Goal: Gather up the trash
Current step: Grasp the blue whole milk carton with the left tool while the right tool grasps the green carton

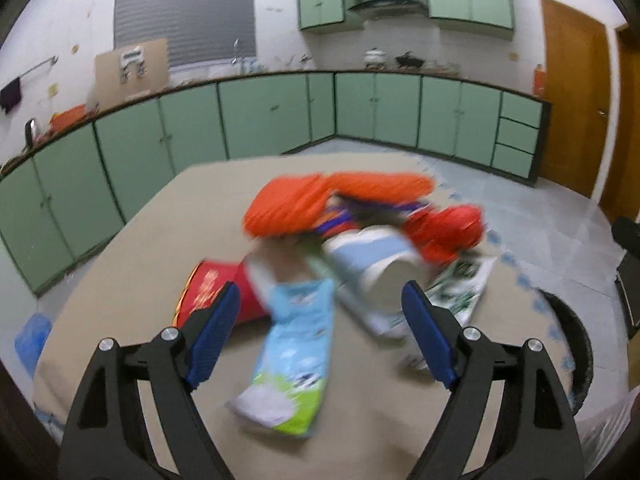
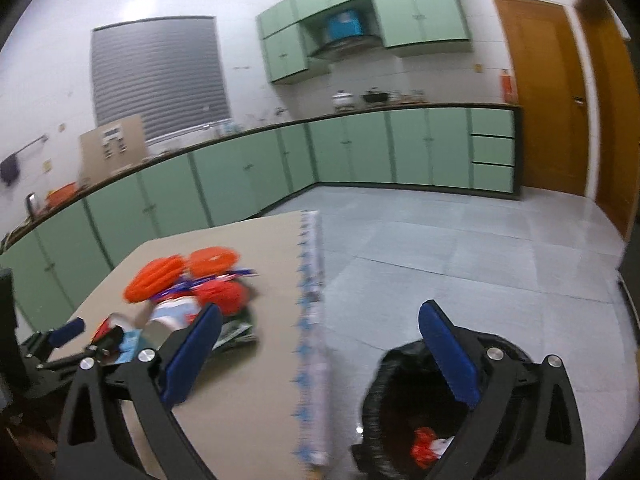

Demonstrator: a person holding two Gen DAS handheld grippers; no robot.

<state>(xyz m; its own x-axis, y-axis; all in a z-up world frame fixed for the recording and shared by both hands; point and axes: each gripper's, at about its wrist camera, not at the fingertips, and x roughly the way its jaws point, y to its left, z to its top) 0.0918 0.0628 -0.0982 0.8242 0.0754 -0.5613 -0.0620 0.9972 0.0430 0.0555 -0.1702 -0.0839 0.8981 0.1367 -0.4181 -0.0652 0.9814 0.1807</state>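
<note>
Mostly crinkled foil wrappers (image 1: 296, 344) and an orange bag (image 1: 288, 204), heaped on a beige worktop (image 1: 132, 264). Green cabinets (image 1: 264, 112), tiled floor (image 2: 440, 248). Left gripper (image 1: 320, 332) and right gripper (image 2: 320, 356) jaws open, empty.

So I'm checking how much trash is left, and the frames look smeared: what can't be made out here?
- Left wrist view: print on the blue-green packet and white cup is lost to motion blur.
- Left wrist view: what lies under the orange wrappers is covered by the pile.
- Right wrist view: most of the black bin interior is dark and hidden by the right gripper.
- Right wrist view: the left gripper is partly cut off at the edge.
</note>
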